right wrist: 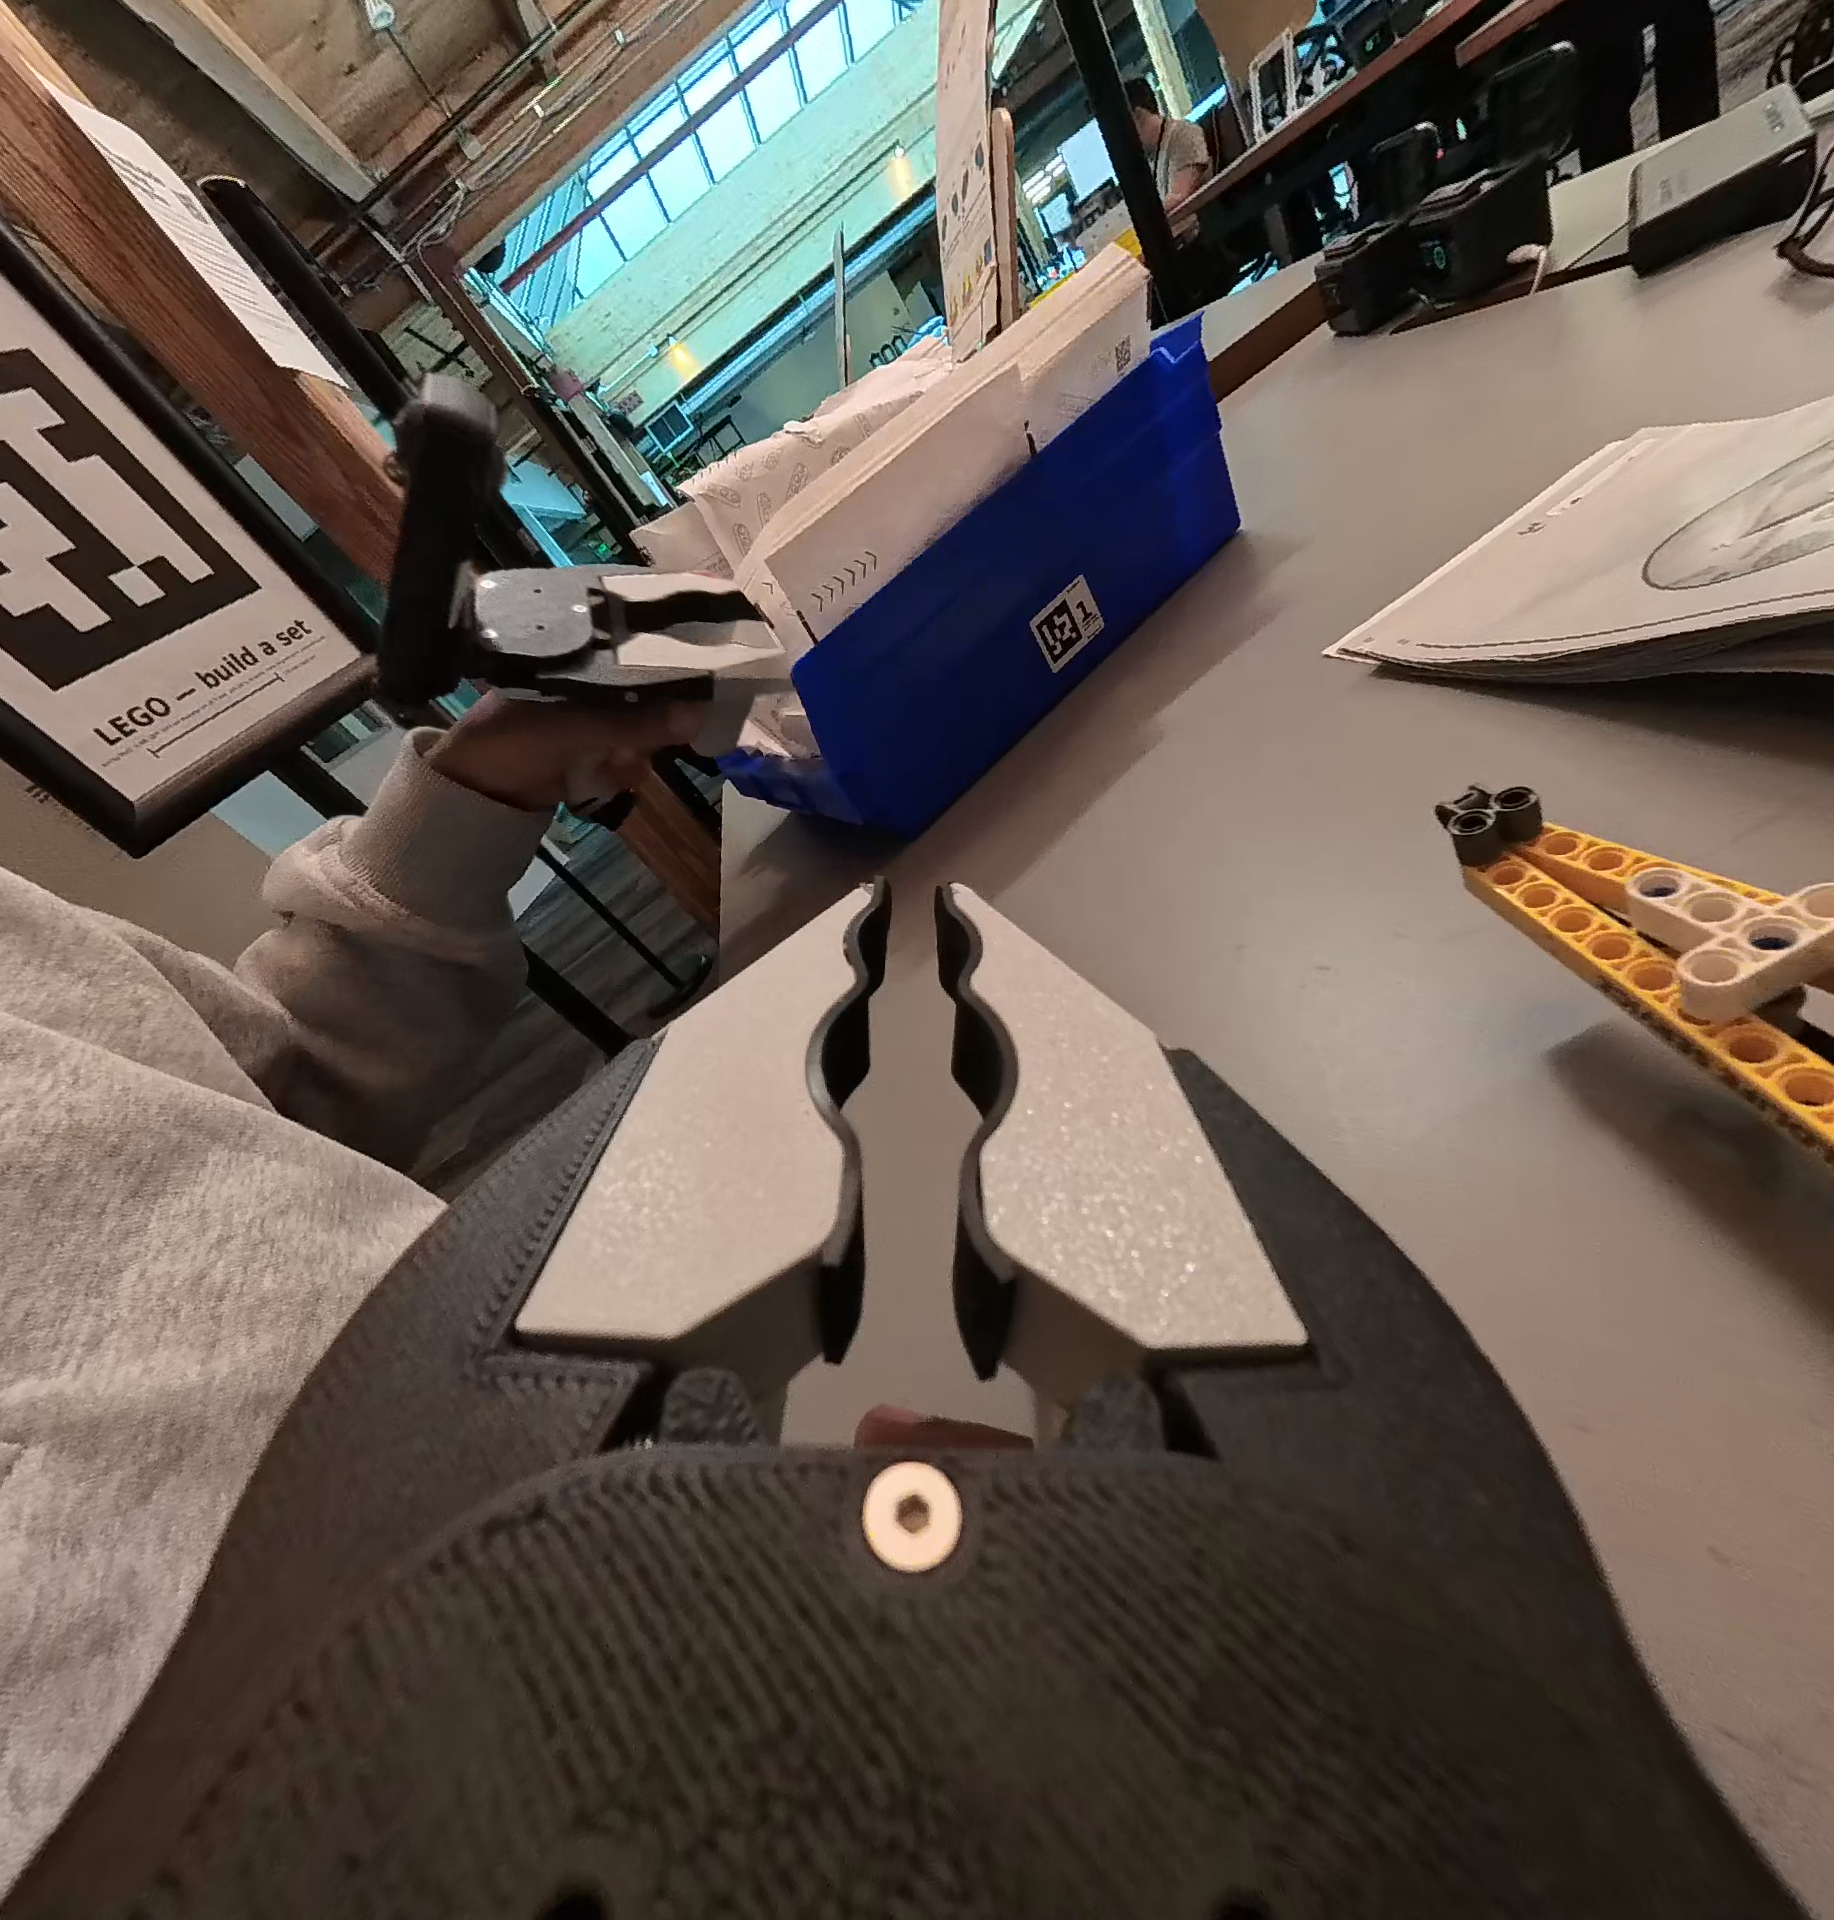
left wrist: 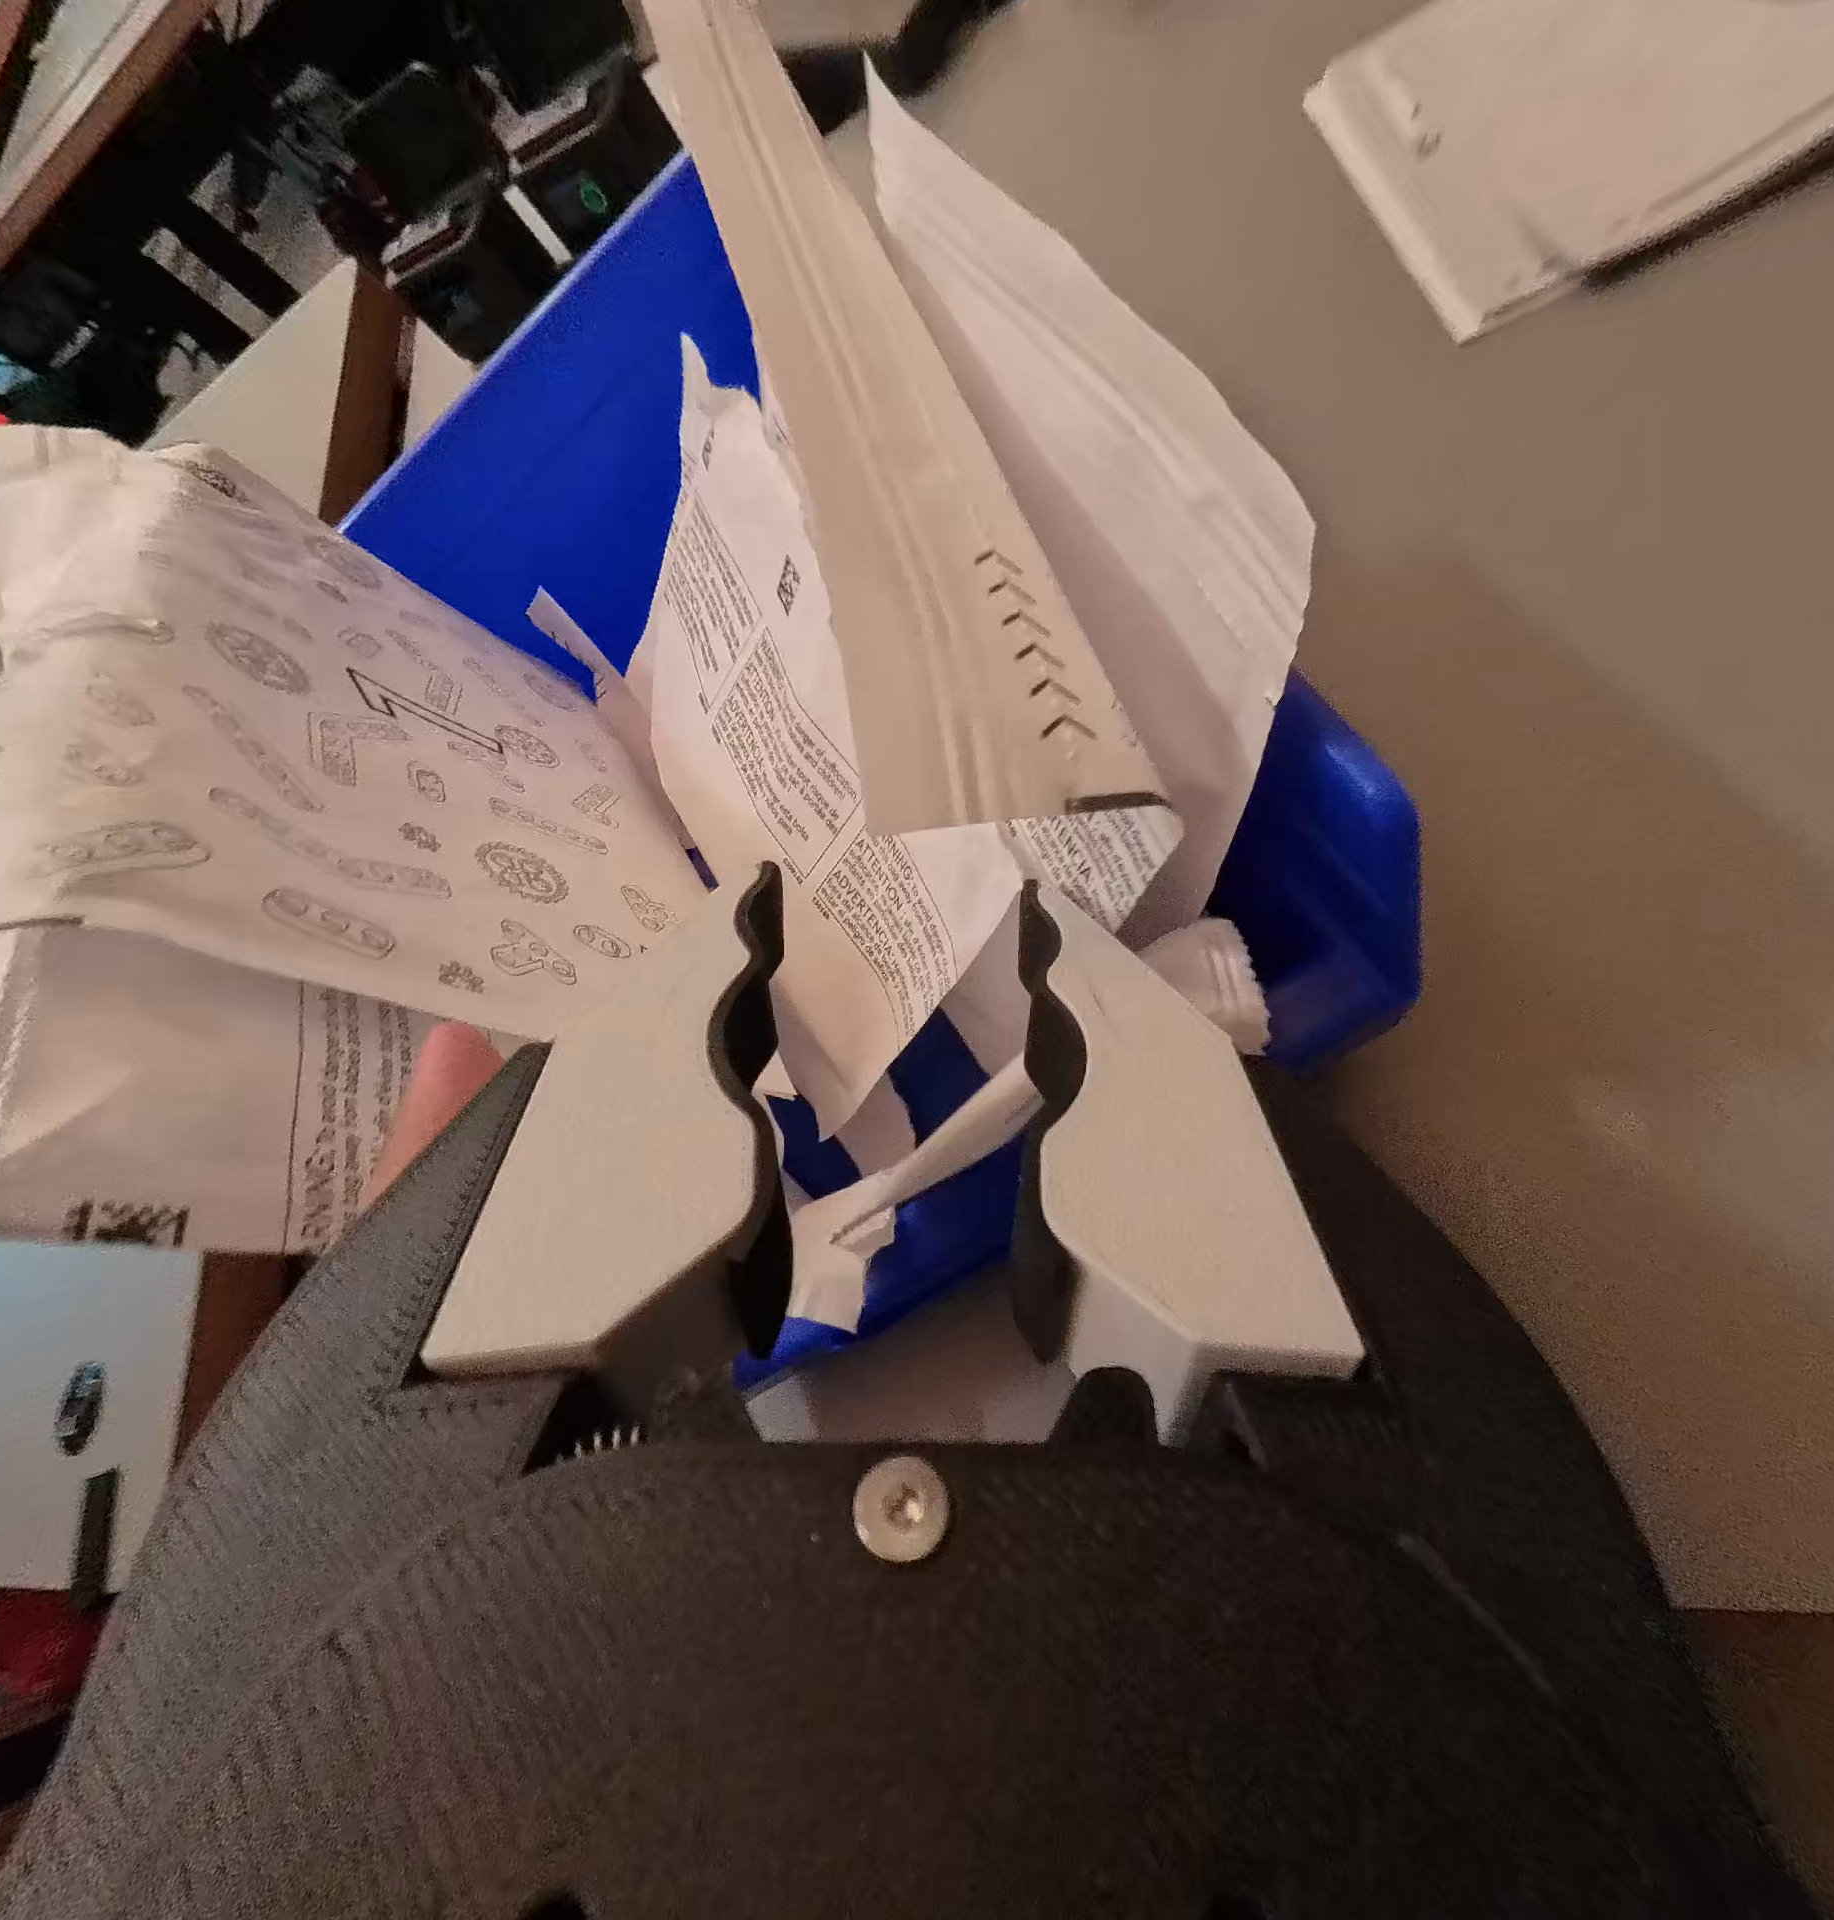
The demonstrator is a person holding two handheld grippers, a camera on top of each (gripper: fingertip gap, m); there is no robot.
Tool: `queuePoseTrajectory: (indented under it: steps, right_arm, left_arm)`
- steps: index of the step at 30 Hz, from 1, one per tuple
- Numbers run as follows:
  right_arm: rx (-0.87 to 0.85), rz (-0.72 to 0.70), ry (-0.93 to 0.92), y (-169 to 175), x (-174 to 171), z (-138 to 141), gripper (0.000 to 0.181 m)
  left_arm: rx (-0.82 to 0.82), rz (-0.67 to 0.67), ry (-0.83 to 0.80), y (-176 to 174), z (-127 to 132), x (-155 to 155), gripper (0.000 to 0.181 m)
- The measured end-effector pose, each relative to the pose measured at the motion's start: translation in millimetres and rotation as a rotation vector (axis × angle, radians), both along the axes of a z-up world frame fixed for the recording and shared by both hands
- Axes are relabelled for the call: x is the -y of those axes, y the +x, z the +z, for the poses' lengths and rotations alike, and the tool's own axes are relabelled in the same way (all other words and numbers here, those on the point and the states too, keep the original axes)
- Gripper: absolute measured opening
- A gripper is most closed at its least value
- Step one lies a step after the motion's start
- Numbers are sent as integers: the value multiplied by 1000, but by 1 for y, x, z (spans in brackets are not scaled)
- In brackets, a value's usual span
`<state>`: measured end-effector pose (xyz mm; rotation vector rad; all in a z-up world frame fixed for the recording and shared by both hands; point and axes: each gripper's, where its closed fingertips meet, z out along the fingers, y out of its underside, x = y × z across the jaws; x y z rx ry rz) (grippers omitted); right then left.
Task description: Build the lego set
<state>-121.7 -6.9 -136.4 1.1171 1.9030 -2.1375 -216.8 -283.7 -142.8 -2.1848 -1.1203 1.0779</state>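
The left tongs (left wrist: pixel 897 997) are seen spread apart, poised at the near end of a blue plastic bin (left wrist: pixel 570 436) that is stuffed with white paper parts bags (left wrist: pixel 840 748). A torn paper strip (left wrist: pixel 954 1132) passes between the spread fingers; whether it is touched cannot be told. The bags stand upright and lean, their long edges running away from the tongs along the bin's long axis. One crumpled bag printed with part outlines (left wrist: pixel 300 748) hangs over the bin's left side.

The right tongs (right wrist: pixel 913 914) are shown nearly pressed together, with a narrow gap left and nothing held, hovering low over the grey bench (right wrist: pixel 1256 831). The bin lies ahead of them and slightly left, well apart, so the left tongs are judged the nearer for drawing a bag out.

A partly built assembly of yellow holed beams (right wrist: pixel 1671 997), capped by a white T-shaped piece and a black connector, rests on the bench to the right. An open instruction booklet (right wrist: pixel 1671 561) lies beyond it. Surfaces are matte; the tongs are grey with wavy black inner edges.
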Motion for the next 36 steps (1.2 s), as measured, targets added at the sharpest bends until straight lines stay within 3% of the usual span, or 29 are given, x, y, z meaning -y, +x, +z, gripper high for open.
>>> queuePoseTrajectory:
  steps: [6,9,13,17,21,23,28,36]
  right_arm:
    - [3,-2,-4,-1,-1,0,7]
    - [2,-4,-5,-1,-1,0,7]
    - [5,-2,-9,-1,-1,0,7]
    - [6,0,-8,-1,-1,0,7]
    - [13,4,-7,-1,0,-1,7]
    - [12,3,-5,-1,0,-1,7]
    - [15,2,-6,-1,0,-1,7]
    - [17,1,0,-2,0,-2,7]
  left_arm:
    - [-29,1,-78,-13,3,5,41]
    - [-123,61,-107,-20,20,23,0]
    - [-181,139,-11,-22,37,49,0]
    - [-313,216,173,-18,71,78,0]
    - [-531,236,414,-5,133,104,0]
    - [-577,245,470,2,153,117,0]
    - [-565,262,410,8,148,129,0]
    - [-590,169,423,20,152,109,0]
